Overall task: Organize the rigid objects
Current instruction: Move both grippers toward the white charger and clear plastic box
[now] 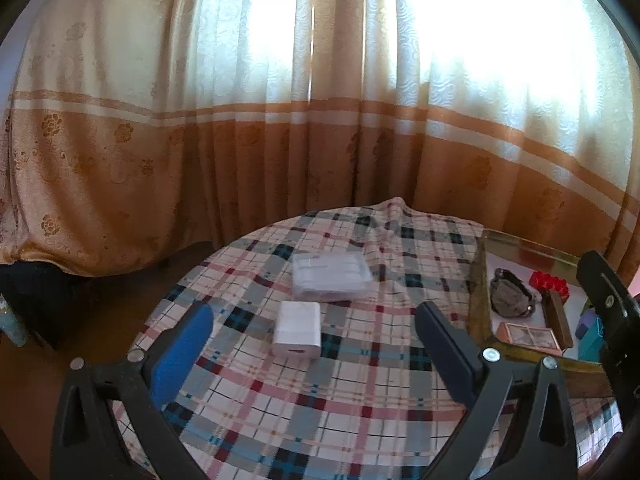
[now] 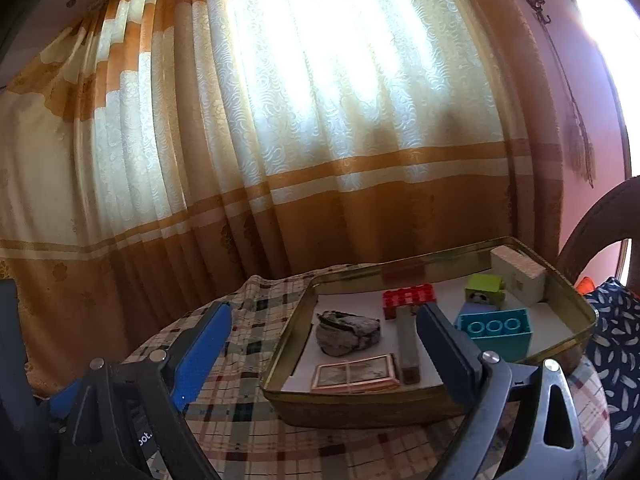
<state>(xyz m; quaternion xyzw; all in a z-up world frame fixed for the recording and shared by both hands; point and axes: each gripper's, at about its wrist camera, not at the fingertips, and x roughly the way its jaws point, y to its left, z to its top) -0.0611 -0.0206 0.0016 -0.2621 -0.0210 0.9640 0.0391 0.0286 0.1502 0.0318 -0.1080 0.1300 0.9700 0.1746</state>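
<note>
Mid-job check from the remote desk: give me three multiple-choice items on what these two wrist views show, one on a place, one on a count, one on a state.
1. Where does the red brick lie?
A. inside the metal tray
B. on the plaid cloth beside the tray
C. between the right gripper's fingers

2. How many white boxes lie on the plaid tablecloth outside the tray?
A. none
B. two
C. four

3. How does the left gripper stand?
A. shut on a box
B. shut on nothing
C. open, holding nothing

Answers: 1 A, the brick sits on the tray's pale floor, behind the grey stone. 2 B, only the small white box and the flat white box behind it rest on the cloth. 3 C, its fingers are spread wide with the cloth visible between them and the small box ahead, untouched.
</note>
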